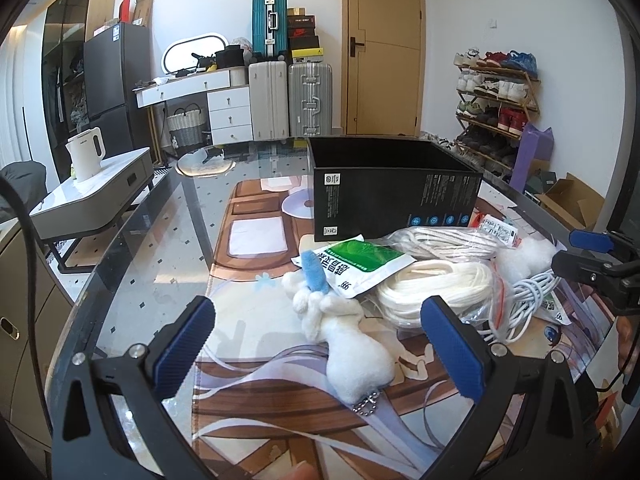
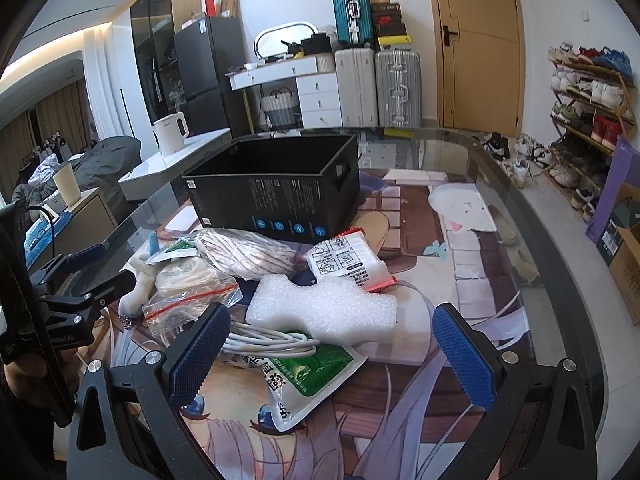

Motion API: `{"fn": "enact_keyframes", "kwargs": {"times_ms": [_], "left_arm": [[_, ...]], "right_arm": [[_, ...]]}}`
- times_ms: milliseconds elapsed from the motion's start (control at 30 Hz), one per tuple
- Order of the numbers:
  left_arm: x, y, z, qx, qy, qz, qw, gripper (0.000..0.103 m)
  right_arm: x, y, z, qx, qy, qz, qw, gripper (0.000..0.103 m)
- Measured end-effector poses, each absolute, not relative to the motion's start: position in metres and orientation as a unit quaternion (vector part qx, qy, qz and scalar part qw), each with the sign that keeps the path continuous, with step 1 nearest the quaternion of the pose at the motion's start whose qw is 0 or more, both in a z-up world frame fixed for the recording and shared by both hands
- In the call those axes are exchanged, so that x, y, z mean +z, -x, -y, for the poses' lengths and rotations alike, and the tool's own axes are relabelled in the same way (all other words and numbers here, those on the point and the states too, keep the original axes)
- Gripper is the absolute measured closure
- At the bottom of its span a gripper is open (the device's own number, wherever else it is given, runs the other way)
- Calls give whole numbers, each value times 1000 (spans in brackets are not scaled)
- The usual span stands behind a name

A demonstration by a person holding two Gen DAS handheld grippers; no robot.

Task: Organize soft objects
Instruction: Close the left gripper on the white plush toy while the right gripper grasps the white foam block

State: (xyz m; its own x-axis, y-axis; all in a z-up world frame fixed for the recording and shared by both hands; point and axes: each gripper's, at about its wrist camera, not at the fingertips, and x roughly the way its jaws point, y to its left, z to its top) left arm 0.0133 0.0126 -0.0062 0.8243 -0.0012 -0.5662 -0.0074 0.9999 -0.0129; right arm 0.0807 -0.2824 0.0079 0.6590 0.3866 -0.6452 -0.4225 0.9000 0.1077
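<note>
A pile of soft things lies on the printed mat in front of an open black box [image 1: 394,188], which also shows in the right wrist view [image 2: 280,192]. A white plush toy [image 1: 348,340] with a blue ear lies between the blue pads of my open left gripper [image 1: 316,344]. Beside it are a green-white pouch [image 1: 360,268] and bagged white rope [image 1: 436,292]. My open right gripper [image 2: 332,356] hovers over a white foam sheet [image 2: 324,304], a white cable [image 2: 272,340] and a second green pouch [image 2: 308,380]. A striped cloth bundle [image 2: 248,252] and a white printed packet [image 2: 344,264] lie behind.
The glass table's curved edge [image 2: 532,216] runs on the right. A side table with a white kettle [image 1: 86,154] stands to the left. Suitcases [image 1: 288,96], a door and a shoe rack [image 1: 496,96] are at the back. Cardboard boxes [image 2: 624,248] sit on the floor at right.
</note>
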Motion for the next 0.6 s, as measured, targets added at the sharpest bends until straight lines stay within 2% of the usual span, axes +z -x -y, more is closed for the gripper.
{"fn": "enact_keyframes", "kwargs": {"times_ms": [600], "left_arm": [[-13,-20,-15,-2,2,-324,946,0]], "right_arm": [[-8,-112,262,222,38,-421,879,0]]}}
